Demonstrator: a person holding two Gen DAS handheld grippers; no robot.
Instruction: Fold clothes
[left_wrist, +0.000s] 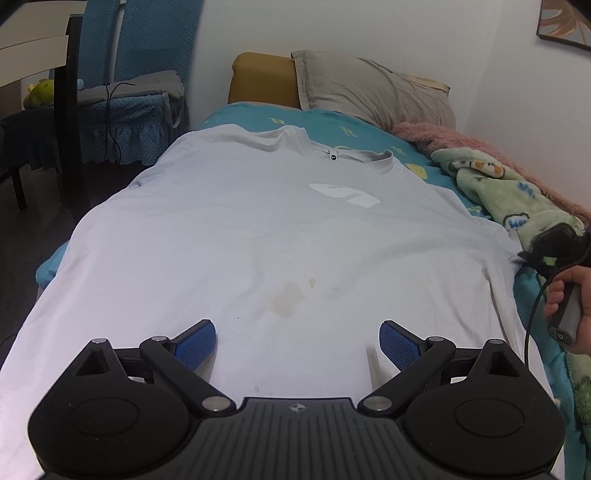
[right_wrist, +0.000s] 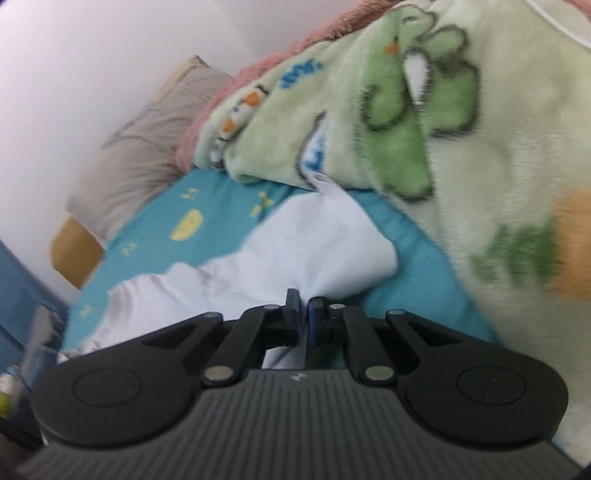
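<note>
While the white t-shirt (left_wrist: 266, 236) lies spread flat across the middle of the frame on the teal bed sheet (left_wrist: 332, 122), the left gripper (left_wrist: 297, 341) hovers wide open at the bottom, and the right gripper (right_wrist: 303, 314) pinches the shirt's sleeve beside the green blanket (right_wrist: 461, 129).

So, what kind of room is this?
Most likely a bedroom: a bed with a teal sheet, a pillow at its head, and a fleece blanket beside the white T-shirt.
</note>
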